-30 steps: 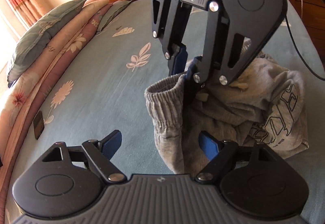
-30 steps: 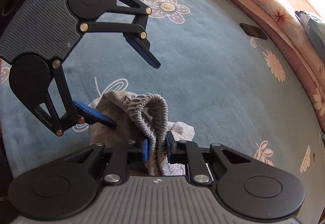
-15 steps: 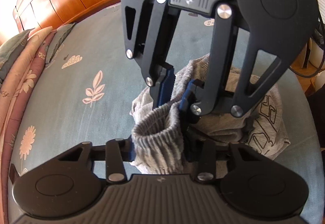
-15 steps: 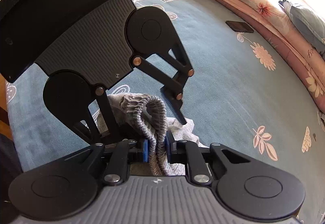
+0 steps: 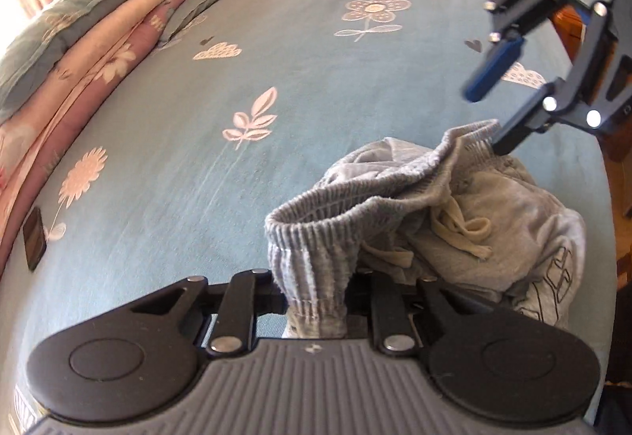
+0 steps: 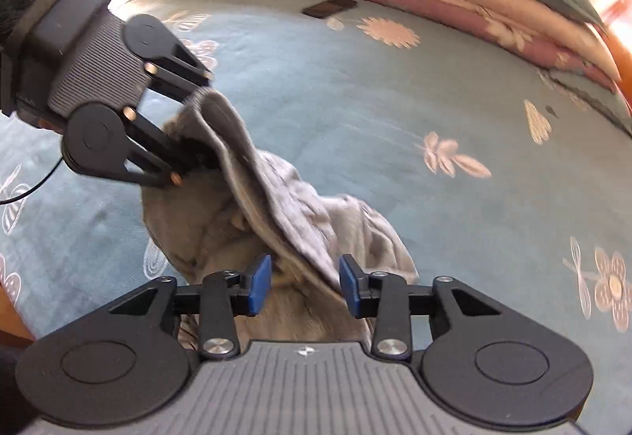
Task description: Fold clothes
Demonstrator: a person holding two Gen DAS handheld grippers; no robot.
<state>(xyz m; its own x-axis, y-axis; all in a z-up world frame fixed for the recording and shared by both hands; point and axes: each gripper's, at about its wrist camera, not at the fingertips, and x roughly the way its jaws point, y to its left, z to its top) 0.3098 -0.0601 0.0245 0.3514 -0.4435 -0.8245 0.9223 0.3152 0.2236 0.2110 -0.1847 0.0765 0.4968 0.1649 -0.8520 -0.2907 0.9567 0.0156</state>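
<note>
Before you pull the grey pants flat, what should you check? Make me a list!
1. Left tool closing on the ribbed waistband: ok.
2. Right tool gripping: not ok, jaws opening, fabric loose between them.
3. Grey sweatpants spread out: not ok, bunched.
4. Drawstring untangled: cannot tell.
5. Blue bedsheet beside the pants bare: ok.
6. Phone out of the way: ok, near the quilt edge.

Grey garment (image 5: 493, 206) on blue bedsheet (image 5: 276, 166)
</note>
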